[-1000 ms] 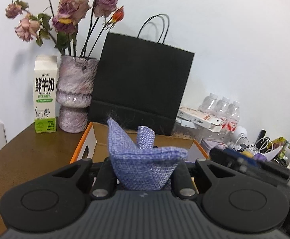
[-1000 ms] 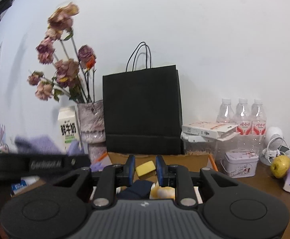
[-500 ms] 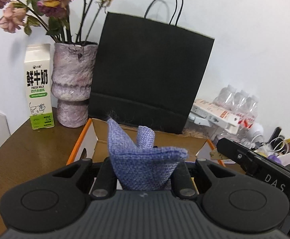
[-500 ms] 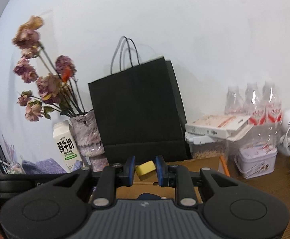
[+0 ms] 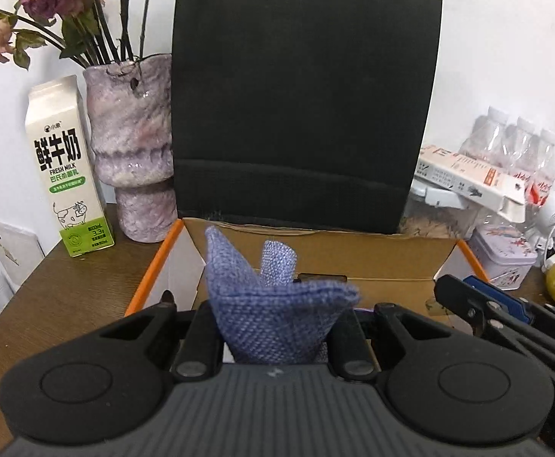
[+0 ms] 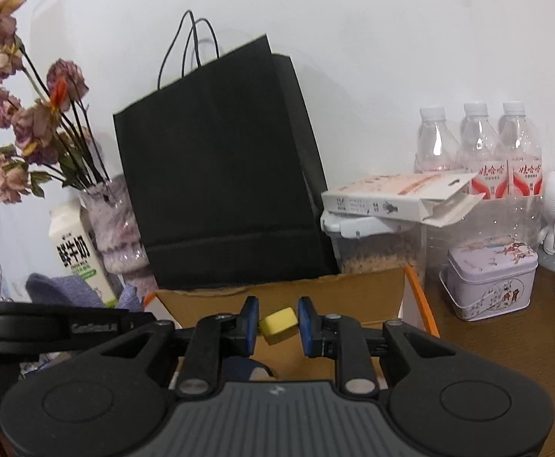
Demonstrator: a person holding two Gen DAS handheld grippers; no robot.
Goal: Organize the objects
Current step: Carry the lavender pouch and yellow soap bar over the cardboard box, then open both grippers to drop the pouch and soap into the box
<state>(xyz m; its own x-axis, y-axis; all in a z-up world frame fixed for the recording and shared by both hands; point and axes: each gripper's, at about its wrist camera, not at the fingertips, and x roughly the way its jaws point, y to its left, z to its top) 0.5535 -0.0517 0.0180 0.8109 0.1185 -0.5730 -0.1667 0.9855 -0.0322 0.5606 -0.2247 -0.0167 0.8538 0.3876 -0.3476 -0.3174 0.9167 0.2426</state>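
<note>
A blue woven cloth [image 5: 277, 316], bunched into a peaked wad, is clamped in the left gripper [image 5: 277, 327] above the near edge of an open cardboard box [image 5: 353, 259] with orange-edged flaps. A small yellow block [image 6: 278, 324] is pinched between the blue pads of the right gripper [image 6: 277, 325], over the same box. The box sits on the brown tabletop [image 5: 60, 289], against a black paper bag [image 5: 300, 103] at the back edge. Toward the back left corner stand a mottled vase [image 5: 132, 144] and a milk carton [image 5: 66, 167]. To the right of the box sit a lilac tin [image 6: 490, 280] and water bottles [image 6: 479, 148].
</note>
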